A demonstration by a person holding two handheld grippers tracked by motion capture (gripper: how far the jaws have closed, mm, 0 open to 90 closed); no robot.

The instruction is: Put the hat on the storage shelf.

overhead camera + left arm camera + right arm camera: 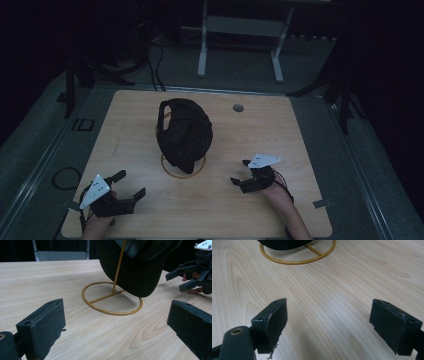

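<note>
So the black cap (184,134) is sitting on its gold wire stand (183,171) in the middle of the frame, center of the bench (300,165), untouched. Left claw (131,186) is hanging wide at the lower left, right claw (241,173) wide at the lower right, both well apart from it. Looks like nothing's been grabbed yet, so basically everything's left.

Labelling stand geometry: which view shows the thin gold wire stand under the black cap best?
Left gripper view: the gold wire stand shows its ring base, crossbar and upright rod. High view shows ring arcs beneath the black cap; right gripper view shows the ring's near part.
</note>
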